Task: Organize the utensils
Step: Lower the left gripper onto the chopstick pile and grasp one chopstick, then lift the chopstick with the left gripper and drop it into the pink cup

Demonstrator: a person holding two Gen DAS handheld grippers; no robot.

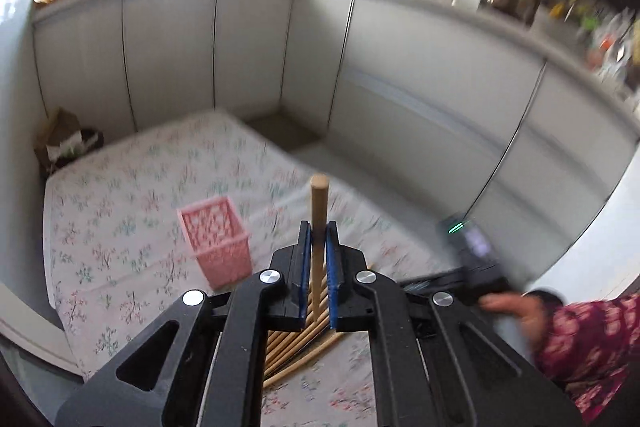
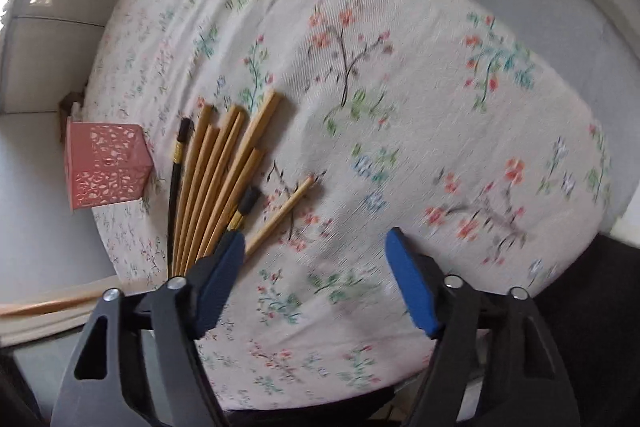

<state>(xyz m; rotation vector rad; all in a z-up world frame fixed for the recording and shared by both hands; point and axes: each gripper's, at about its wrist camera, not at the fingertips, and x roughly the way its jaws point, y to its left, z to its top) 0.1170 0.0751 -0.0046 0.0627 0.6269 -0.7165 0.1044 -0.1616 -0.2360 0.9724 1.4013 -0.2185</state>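
Your left gripper [image 1: 319, 243] is raised above the tabletop [image 1: 120, 195], its blue pads [image 1: 305, 259] closed on a single wooden chopstick [image 1: 319, 211]. The chopstick stands upright between the pads, its rounded end projecting above the fingertips. Below and behind the pads, the remaining chopsticks [image 1: 296, 343] lie fanned on the floral cloth [image 1: 132, 247].

The pink basket [image 1: 216, 241] stands upright on the cloth to the left of the left gripper and slightly ahead of it, apart from the held chopstick. Its opening faces up.

Your right gripper [image 2: 316, 251] hovers over the cloth with its jaws spread wide and nothing between them. It is tilted down toward the surface. Its left pad [image 2: 224, 267] sits just beside the near ends of the chopstick pile [image 2: 216, 179]; whether it touches them cannot be told. Your right hand [image 1: 516, 307], in a patterned sleeve, shows at the lower right of the left wrist view.

The pile holds light wooden sticks and two dark ones [image 2: 176, 179], with one wooden stick [image 2: 280, 215] lying apart to the right. In the right wrist view the basket [image 2: 106, 165] sits at the left edge of the tabletop [image 2: 440, 99], just beside the pile. The cloth ahead and to the right of the right gripper is bare. White cabinet fronts [image 1: 400, 87] stand beyond the far tabletop edges.
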